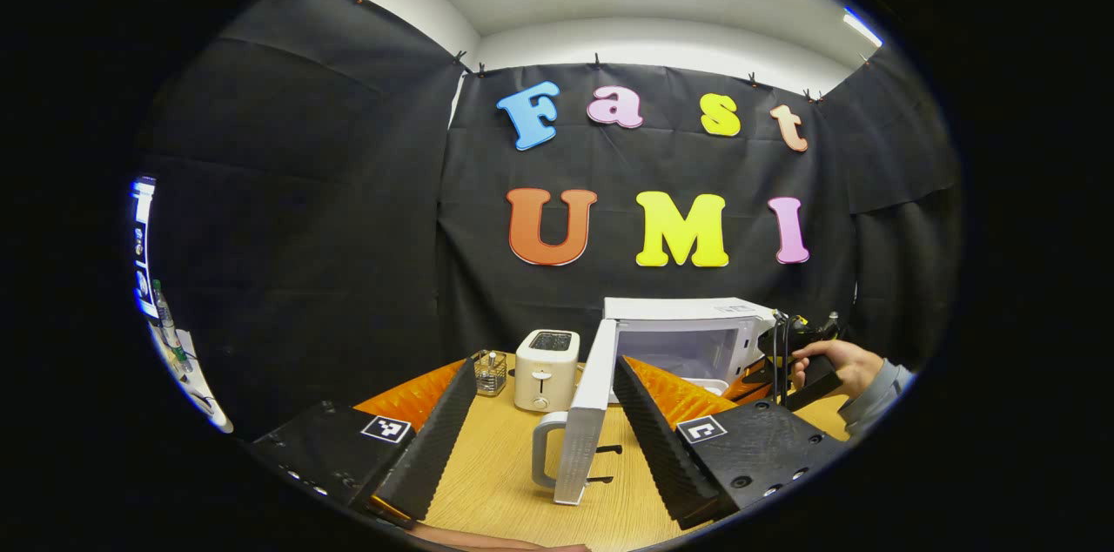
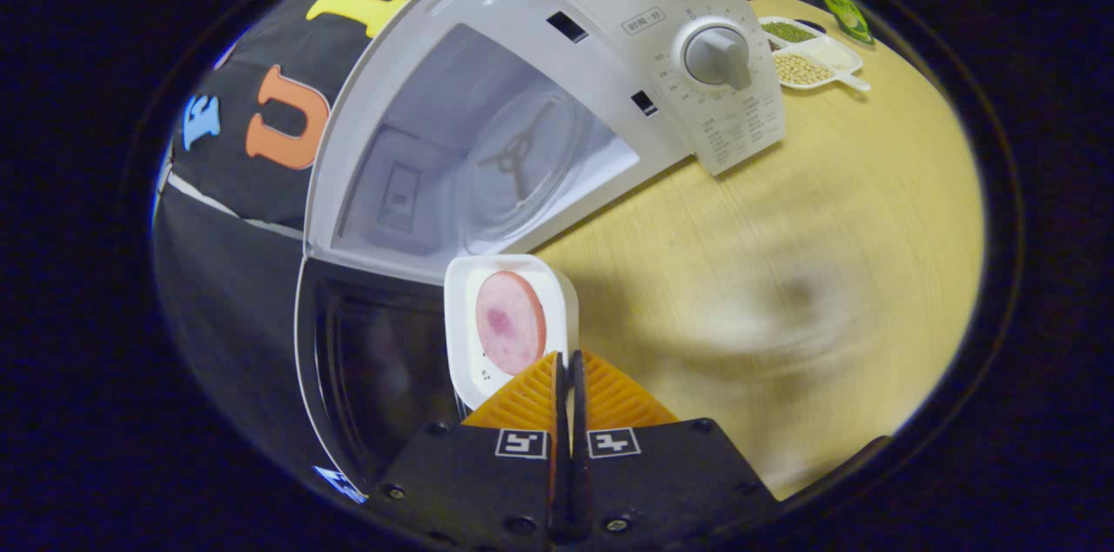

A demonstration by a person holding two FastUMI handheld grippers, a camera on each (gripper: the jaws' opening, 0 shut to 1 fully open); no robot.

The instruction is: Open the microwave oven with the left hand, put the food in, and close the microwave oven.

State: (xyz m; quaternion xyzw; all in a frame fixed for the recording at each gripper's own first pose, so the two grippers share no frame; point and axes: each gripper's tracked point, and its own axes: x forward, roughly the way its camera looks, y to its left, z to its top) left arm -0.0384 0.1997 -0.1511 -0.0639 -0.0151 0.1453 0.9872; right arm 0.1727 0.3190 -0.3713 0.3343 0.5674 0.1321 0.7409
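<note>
1. The left hand-held gripper is spread wide, its fingers either side of the microwave door, touching nothing.
2. The right hand-held gripper pinches the white food tray just before the open microwave on the table.

Microwave oven: brand "Midea" on top edge of front; timer dial numerals too small to read.
</note>
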